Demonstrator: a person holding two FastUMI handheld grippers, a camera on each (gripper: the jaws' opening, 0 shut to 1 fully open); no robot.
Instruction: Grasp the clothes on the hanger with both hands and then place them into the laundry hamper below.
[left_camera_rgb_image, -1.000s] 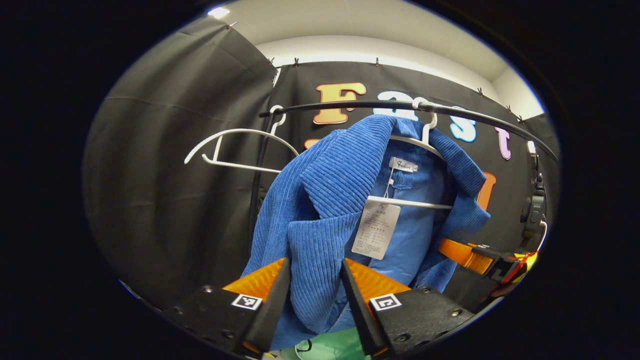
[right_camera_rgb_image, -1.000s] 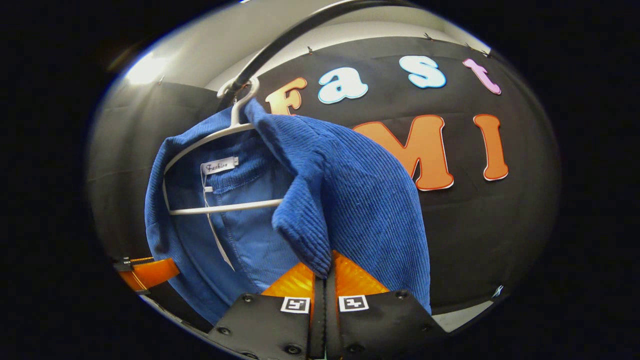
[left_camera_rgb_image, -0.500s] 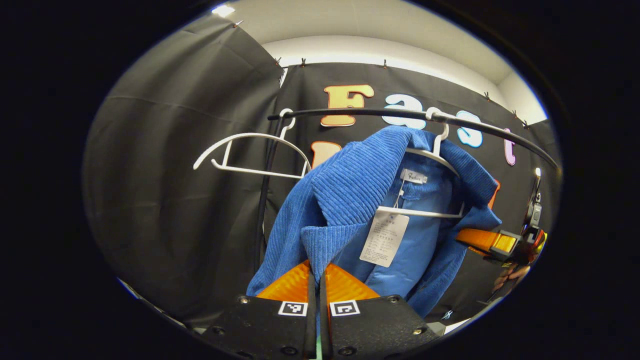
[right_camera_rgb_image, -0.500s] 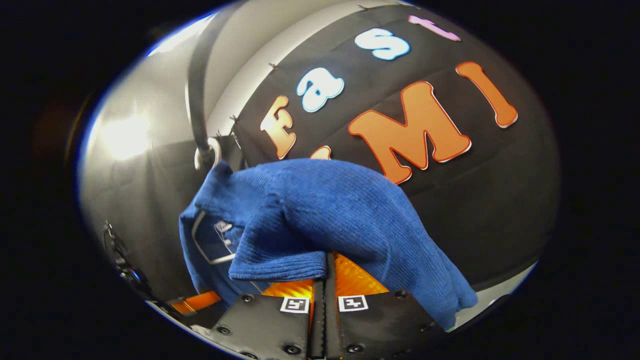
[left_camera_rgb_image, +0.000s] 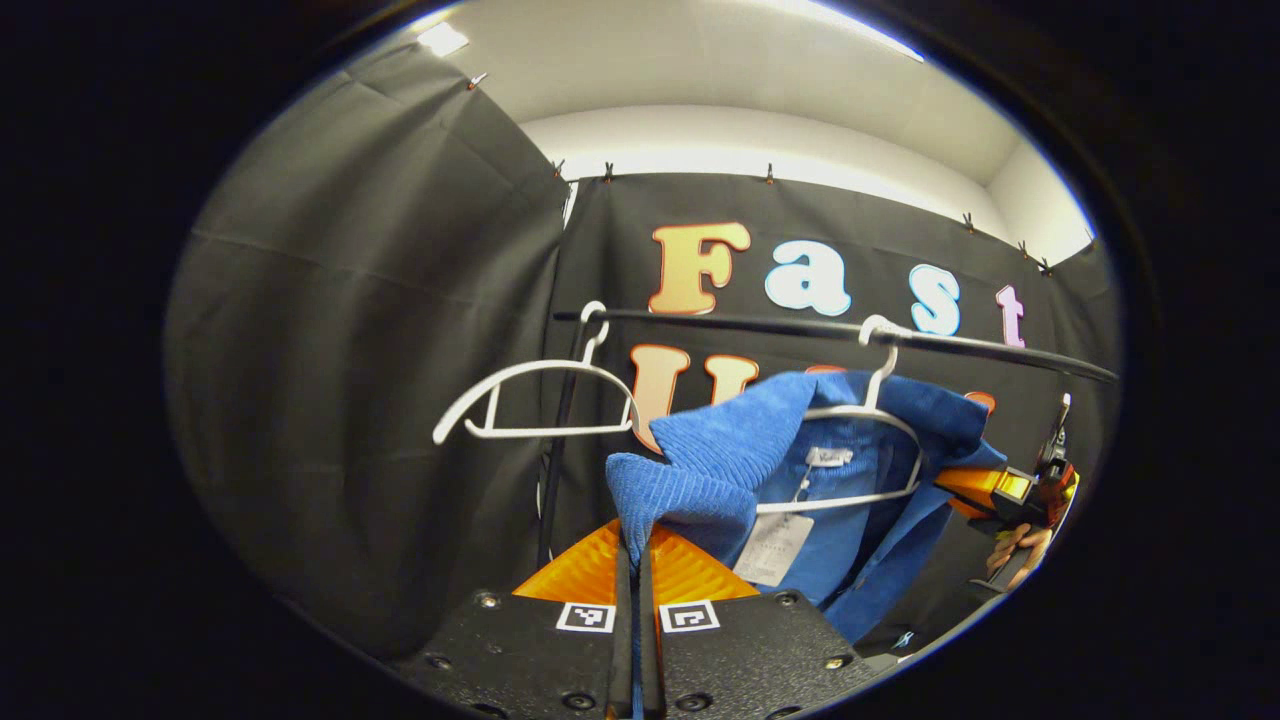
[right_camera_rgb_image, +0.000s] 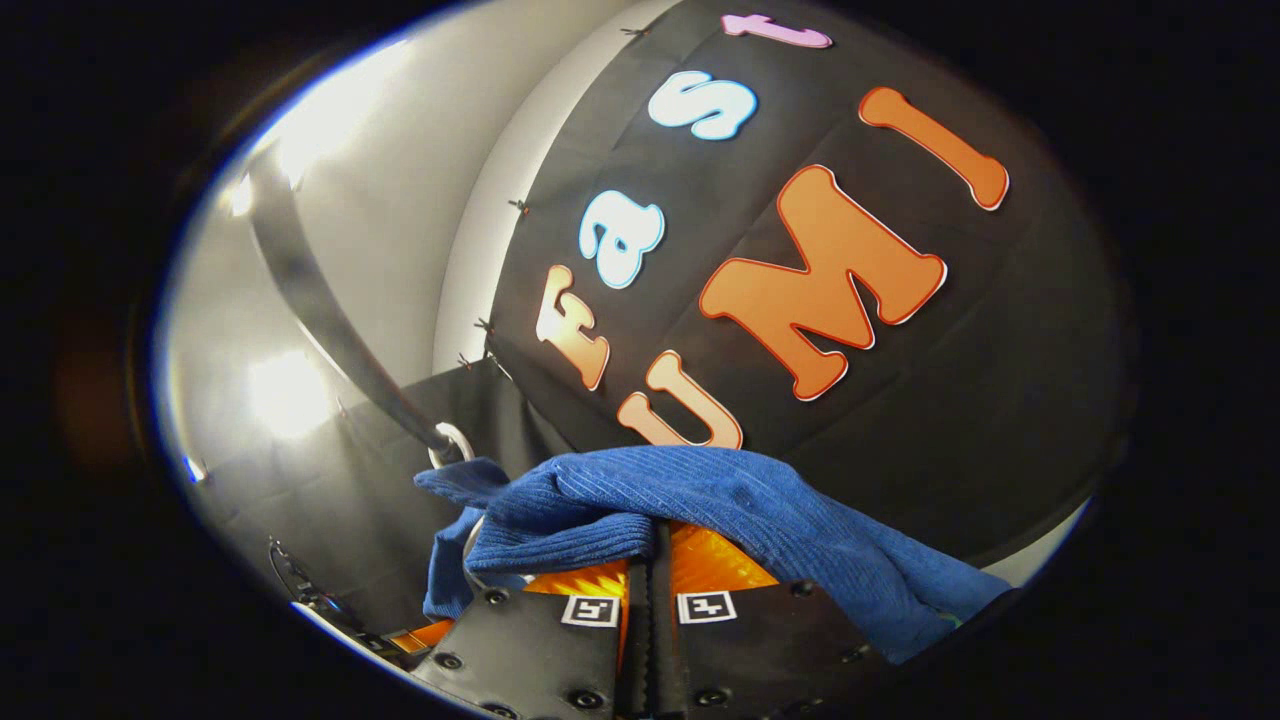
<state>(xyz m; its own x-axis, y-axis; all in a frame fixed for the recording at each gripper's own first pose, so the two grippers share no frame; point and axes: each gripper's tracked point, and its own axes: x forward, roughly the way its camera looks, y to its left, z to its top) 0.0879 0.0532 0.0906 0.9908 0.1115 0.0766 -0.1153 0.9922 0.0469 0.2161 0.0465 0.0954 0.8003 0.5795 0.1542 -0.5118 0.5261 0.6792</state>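
On the black horizontal clothes rail (left_camera_rgb_image: 760, 325), a white plastic hanger (left_camera_rgb_image: 868, 440) is carrying the blue ribbed corduroy jacket (left_camera_rgb_image: 800, 470), whose lighter blue lining and white paper swing tag (left_camera_rgb_image: 772, 548) are facing the left gripper view. Beside it, toward the rail's left end, a second white plastic hanger (left_camera_rgb_image: 535, 405) is hanging bare. At the bottom of the left gripper view, the left hand-held gripper (left_camera_rgb_image: 630, 560) is pinching the jacket's near lapel, its two fingers pressed together on the fold of cloth. At the right edge of the same view, the right hand-held gripper (left_camera_rgb_image: 985, 490) is reaching in at the jacket's far front edge, with a person's hand (left_camera_rgb_image: 1015, 545) gripping its handle below. In the right gripper view, the right hand-held gripper (right_camera_rgb_image: 650, 560) is likewise clamping a fold of the blue jacket (right_camera_rgb_image: 720, 500), which is draping over both fingers and hanging off to the right. The black rail (right_camera_rgb_image: 330, 320) is running diagonally here, and the hanger's white hook (right_camera_rgb_image: 452, 440) is sitting on it just above the bunched collar.
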